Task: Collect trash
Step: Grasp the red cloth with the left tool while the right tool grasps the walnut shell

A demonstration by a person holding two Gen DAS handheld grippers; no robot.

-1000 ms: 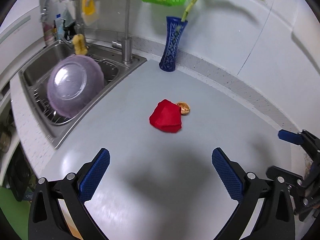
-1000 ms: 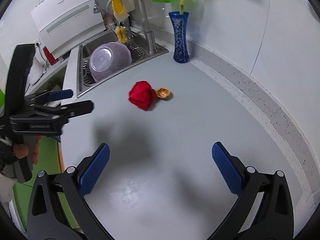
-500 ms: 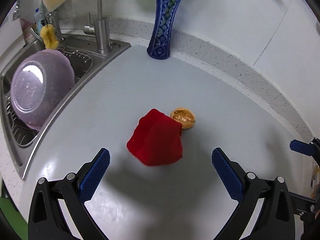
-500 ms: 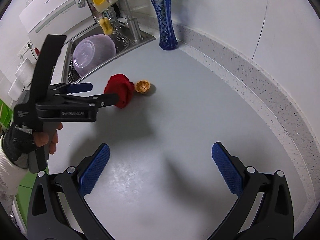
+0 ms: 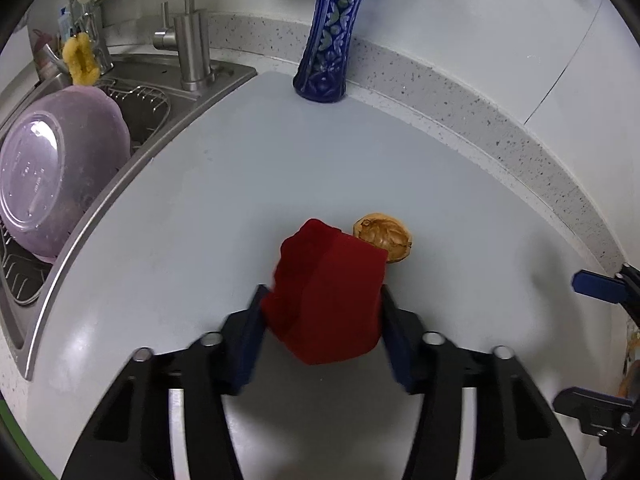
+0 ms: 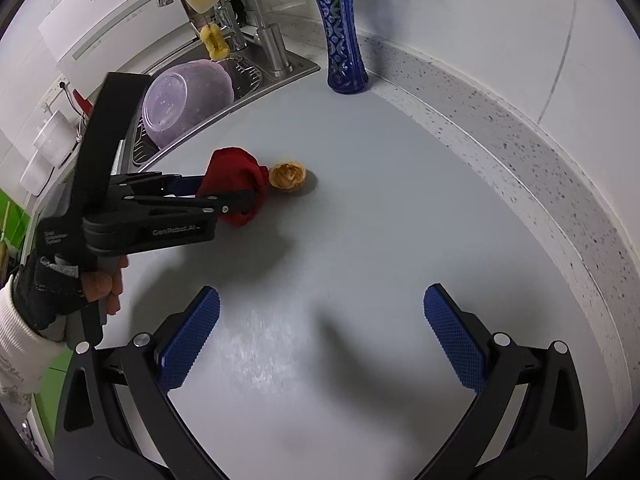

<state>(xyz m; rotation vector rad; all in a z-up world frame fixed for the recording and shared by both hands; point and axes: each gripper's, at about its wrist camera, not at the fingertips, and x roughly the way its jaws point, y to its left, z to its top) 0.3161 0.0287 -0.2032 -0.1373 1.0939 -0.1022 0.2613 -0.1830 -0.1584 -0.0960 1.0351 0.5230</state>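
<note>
Your left gripper [image 5: 322, 320] pinches the crumpled red wrapper [image 5: 326, 292]; right gripper [image 6: 320, 344] gapes empty; brown walnut shell [image 5: 385, 237] left.

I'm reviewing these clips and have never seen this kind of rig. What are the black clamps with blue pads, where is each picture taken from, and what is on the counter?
They are hand-held two-finger grippers, one per hand, each with a camera looking along its fingers. In the left camera's view, the left gripper has closed on a crumpled red item on the grey counter. A walnut shell half lies just beyond it. The right gripper is open and holds nothing; its camera shows the gloved hand working the left one. A blue vase stands by the wall.
</note>
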